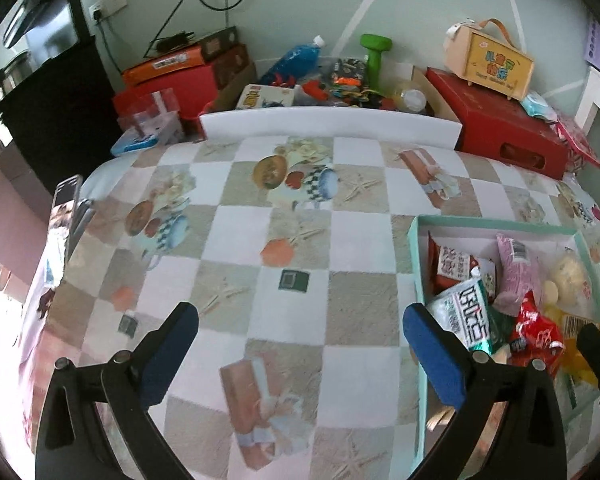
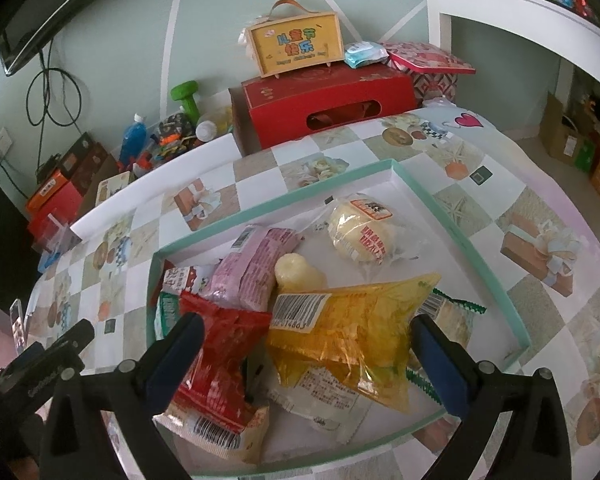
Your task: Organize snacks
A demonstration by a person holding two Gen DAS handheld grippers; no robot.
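Snacks all piled in the shallow teal-rimmed box (image 2: 476, 256): yellow packet (image 2: 352, 332) lying on top near the front, red packet (image 2: 220, 344) to its left (crumpled), pink one (image 2: 256, 268) behind.

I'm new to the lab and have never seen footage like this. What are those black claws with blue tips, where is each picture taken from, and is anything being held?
No robot here: a person holds a two-finger gripper in each hand, with a fisheye camera on each looking along its fingers. One picture looks from the left gripper, open over bare checked tablecloth. The other looks from the right gripper, open above a teal-rimmed box. The box holds snack packets: a yellow bag, a red packet, a pink packet and a round bun in clear wrap. Its pads stand either side of the yellow bag without pressing it. Nothing is held.
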